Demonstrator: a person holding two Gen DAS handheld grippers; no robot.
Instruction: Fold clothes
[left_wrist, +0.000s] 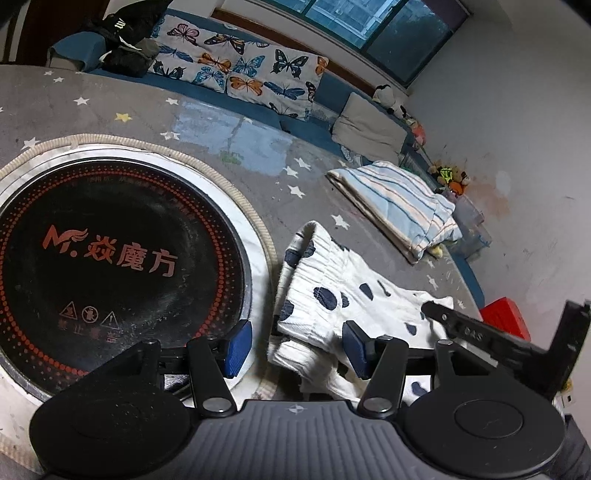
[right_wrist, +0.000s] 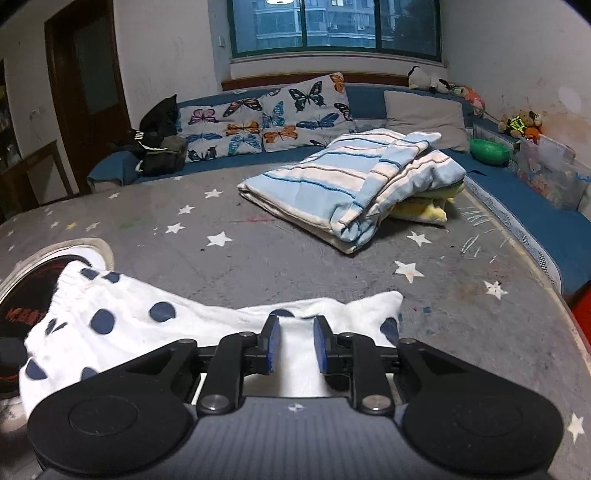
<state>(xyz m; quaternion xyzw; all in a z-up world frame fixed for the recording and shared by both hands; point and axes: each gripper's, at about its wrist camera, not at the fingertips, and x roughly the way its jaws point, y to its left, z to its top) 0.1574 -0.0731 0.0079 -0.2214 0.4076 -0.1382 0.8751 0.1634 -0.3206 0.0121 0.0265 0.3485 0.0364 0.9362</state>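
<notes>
**Spotted shorts let go beside hob, fold at risk**

Ahead of both tongs, grey star-printed surface, flat, scuffed and smeared with paint. Left of the left tongs, round black glass hob, glossy, ringed with red dots and a braided rim. Far beyond the right tongs, folded blue-striped blanket, soft and thick. Directly under and between both tongs, white shorts with navy spots, crinkled cotton, gathered elastic waist, lying rumpled on the surface. Left tongs released, blue pads wide apart above the cloth. Right tongs parted a little, pads either side of a white fold, pressing nothing. Likely trouble: limp layers sliding apart, waistband edge draped over the hob rim, a one-layer pinch spoiling the fold.
</notes>
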